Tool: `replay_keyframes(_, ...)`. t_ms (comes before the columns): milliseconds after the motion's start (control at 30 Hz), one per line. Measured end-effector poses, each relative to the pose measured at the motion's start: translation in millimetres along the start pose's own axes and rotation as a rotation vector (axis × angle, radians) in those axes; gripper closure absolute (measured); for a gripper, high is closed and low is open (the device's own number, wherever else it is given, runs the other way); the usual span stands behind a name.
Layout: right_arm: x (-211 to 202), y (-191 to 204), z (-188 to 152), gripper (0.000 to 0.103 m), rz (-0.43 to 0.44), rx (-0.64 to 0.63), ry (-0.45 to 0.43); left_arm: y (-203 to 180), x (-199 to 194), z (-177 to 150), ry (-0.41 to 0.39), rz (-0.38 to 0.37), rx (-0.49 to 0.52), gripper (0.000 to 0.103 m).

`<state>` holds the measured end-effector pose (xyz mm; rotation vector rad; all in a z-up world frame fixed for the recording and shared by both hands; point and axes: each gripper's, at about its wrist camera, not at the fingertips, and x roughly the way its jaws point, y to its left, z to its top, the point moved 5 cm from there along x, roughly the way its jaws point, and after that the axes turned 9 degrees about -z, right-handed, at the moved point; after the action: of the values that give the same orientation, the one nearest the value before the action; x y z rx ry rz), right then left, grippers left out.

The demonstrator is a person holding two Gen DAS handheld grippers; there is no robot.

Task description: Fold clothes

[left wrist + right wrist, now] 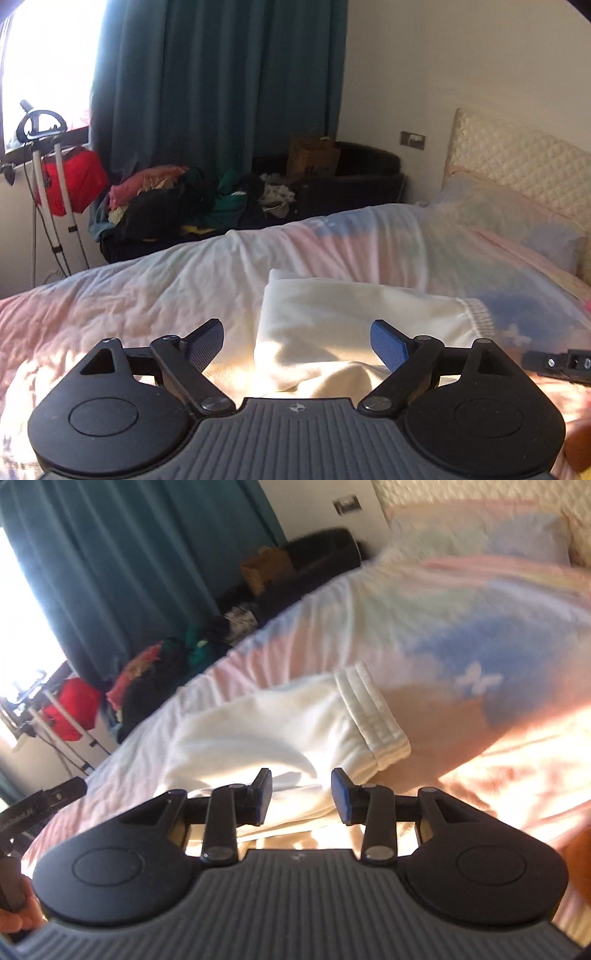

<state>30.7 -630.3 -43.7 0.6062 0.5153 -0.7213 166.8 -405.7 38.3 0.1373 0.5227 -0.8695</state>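
Observation:
A cream-white garment (332,325) lies folded on the pastel bedspread (129,295), its ribbed hem (476,310) to the right. My left gripper (297,345) is open just in front of the garment's near edge, nothing between its blue pads. In the right wrist view the same garment (258,727) lies ahead with its ribbed band (373,716) at the right. My right gripper (302,794) is open over the garment's near edge and holds nothing. The right gripper's tip (557,363) shows at the left view's right edge.
A pile of mixed clothes (177,199) lies on dark furniture beyond the bed, by a teal curtain (221,81). A stand with a red bag (70,184) is at the left near the window. Pillow (491,214) and quilted headboard (517,155) are at the right. A hand (14,919) shows at lower left.

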Motion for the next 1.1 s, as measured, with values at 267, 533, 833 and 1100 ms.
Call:
replay_keyframes(267,-125,14,4,0.064,0.111,-0.088,-0.115,-43,-134,-3,-0.099,0.004,0.007,0.004)
replay_keyframes(533,-219,34,-13,0.000,0.178,-0.199,-0.279,-57,-238,-17,-0.180,0.022,-0.007,0.000)
replay_keyframes(833,-252,46,-49,0.000,0.190,-0.278,-0.338,-62,-299,-42,-0.246,0.044,-0.019,0.000)
replay_keyframes(1100,-251,47,-79,0.000,0.158,-0.322,-0.388,-62,-303,-62,-0.251,0.067,0.013,0.000)
